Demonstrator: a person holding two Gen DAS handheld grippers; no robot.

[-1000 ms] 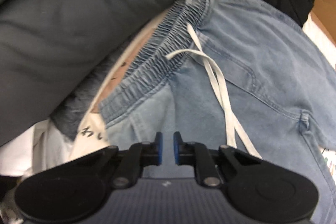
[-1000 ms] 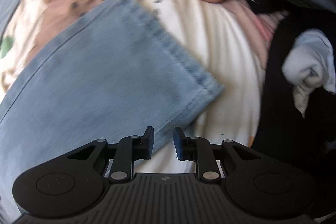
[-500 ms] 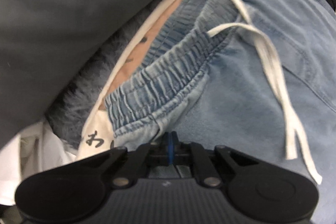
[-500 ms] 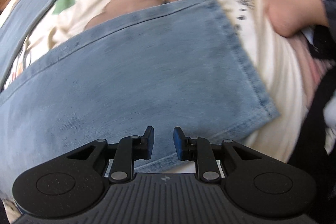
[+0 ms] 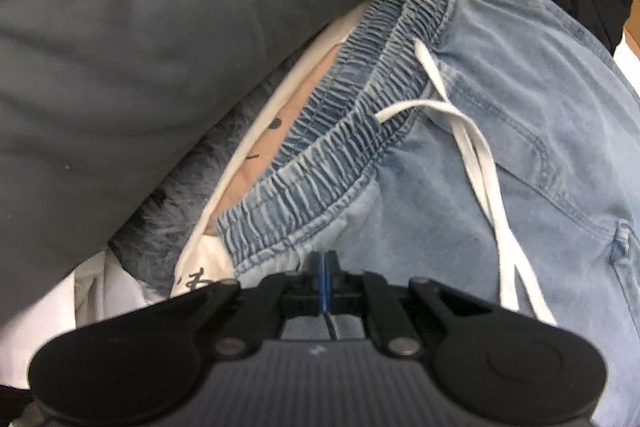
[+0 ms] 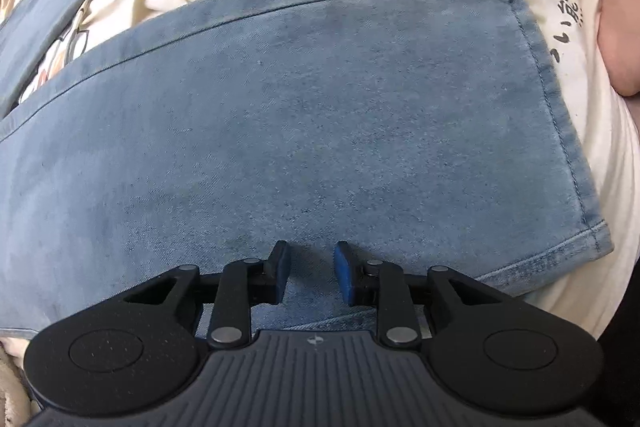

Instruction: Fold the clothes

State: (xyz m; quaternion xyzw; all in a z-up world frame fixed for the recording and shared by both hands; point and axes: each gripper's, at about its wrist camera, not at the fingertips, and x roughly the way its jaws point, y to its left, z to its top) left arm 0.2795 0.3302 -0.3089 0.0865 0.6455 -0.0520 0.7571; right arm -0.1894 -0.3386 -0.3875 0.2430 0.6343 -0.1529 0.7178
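Denim trousers (image 5: pixel 500 131), pale blue, lie spread over a cream printed sheet (image 6: pixel 592 163); the elastic waistband (image 5: pixel 352 123) with its white drawstring (image 5: pixel 480 163) sits ahead of the left claw (image 5: pixel 325 277), and a hemmed trouser leg (image 6: pixel 320 131) fills the ground ahead of the right claw (image 6: pixel 310 275). The left claw is pinched tight on the fabric just below the waistband. The right claw stands narrowly parted over the leg, holding nothing.

To fold well from here, I judge the left grip should take both layers near the waistband, and the right claw should close on the leg's near edge close to the hem, so both ends lift evenly and the drawstring stays clear of the crease.

A second ago the left claw stood parted short of the waistband; now it is clamped. Over that time the right claw has come across the leg, leaving the hem far off to its right, its gap unchanged.
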